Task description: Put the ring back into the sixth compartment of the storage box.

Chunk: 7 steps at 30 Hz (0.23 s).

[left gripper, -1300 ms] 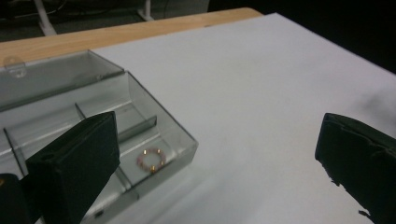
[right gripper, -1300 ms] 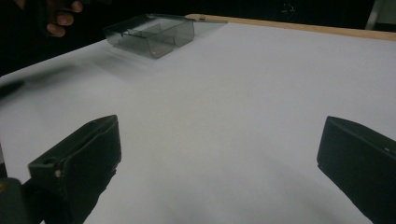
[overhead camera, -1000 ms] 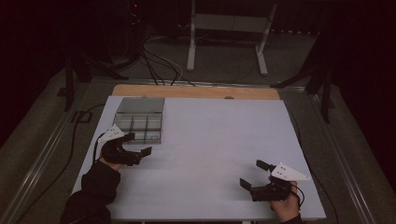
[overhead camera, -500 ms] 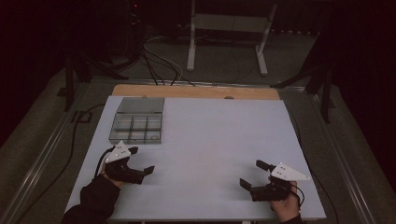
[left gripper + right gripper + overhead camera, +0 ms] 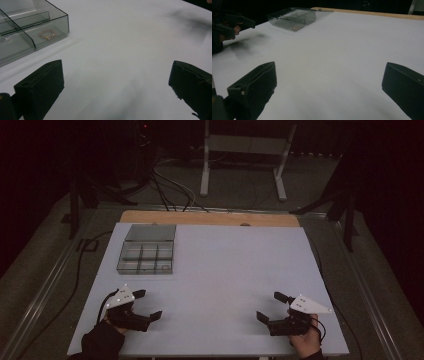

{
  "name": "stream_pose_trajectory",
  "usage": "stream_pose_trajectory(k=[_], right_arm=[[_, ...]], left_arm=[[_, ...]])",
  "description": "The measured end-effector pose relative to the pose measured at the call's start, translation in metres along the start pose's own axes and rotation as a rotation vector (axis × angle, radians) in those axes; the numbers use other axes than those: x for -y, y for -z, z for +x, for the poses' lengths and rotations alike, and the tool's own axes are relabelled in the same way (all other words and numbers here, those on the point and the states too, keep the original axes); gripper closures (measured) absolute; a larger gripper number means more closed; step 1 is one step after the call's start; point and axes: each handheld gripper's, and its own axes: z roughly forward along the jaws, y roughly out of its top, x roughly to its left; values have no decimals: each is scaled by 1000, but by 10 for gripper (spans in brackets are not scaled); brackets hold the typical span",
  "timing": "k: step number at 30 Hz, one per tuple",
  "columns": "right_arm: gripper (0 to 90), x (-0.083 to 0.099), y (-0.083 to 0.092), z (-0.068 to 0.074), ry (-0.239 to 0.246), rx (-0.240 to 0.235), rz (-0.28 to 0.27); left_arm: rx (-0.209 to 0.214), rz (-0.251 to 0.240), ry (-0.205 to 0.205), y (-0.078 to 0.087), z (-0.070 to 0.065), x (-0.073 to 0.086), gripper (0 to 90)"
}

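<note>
White tabletop (image 5: 230,285) amid dark room

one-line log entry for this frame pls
left gripper: open, empty, above table | right gripper: open, empty | clear grey plastic compartment box: lid open, small gold ring in corner cell | white table

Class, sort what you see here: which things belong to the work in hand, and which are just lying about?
Belongs to the work:
compartment box
small gold ring in its corner compartment
left gripper
right gripper

Just about:
white table
floor cables
metal stand
</note>
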Motion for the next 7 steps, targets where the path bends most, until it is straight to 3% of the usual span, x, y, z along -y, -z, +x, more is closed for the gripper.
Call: stream_pose_trajectory(k=[7], right_arm=[[0, 0, -1, 0, 1, 0, 3]], left_arm=[[7, 1, -35, -3, -4, 0, 10]])
